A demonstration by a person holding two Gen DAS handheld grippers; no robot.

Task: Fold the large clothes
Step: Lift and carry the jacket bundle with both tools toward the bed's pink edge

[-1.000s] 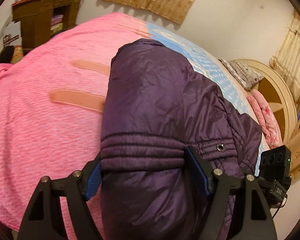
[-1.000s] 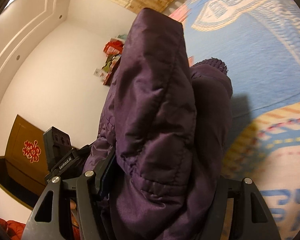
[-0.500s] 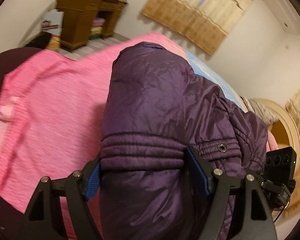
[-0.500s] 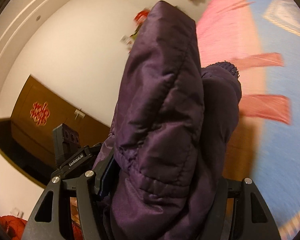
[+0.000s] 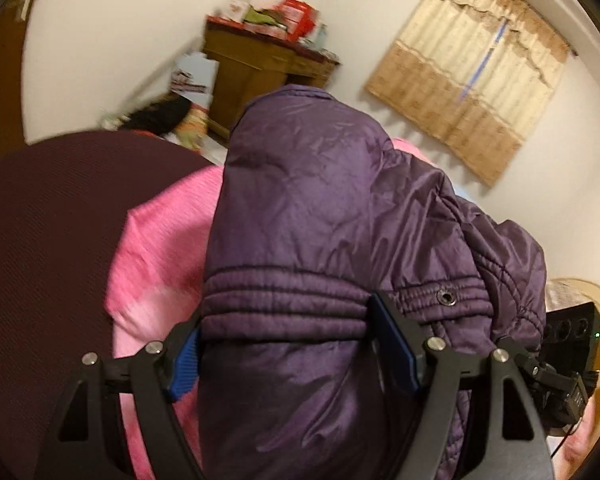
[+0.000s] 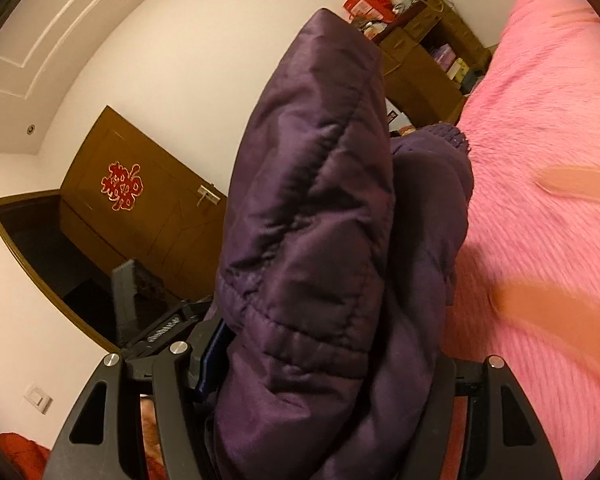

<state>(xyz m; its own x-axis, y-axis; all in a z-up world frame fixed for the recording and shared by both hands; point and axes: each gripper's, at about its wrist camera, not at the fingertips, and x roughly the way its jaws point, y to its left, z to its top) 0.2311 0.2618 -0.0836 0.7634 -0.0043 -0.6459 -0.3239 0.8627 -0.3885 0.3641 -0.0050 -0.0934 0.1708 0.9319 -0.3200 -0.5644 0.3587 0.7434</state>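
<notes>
We hold 1 purple padded jacket [image 5: 324, 216] in 2 tools. The left tool [image 5: 288, 344] is clamped across a thick stitched band of it, blue pads pressed to either side; the right tool [image 6: 324, 360] is clamped on another bunched part, its far pad hidden by the fabric. The jacket is off the bed, carried in the air between our hands.

A second ago the left view looked across the pink blanket [image 5: 160, 248] with the jacket over it; now that view has swung round to the wooden cabinet [image 5: 260, 68], 1 curtain [image 5: 484, 76] and a dark maroon surface [image 5: 44, 240] at the bed's end. The right view has turned from the blue patterned bedding to the pink blanket and 1 brown door [image 6: 140, 208] with a red ornament. Neither grip has shifted on the cloth.

We judge this a carry: the bundled jacket is being moved along the bed, probably to be set aside or laid out again, so no fold is being made now.
</notes>
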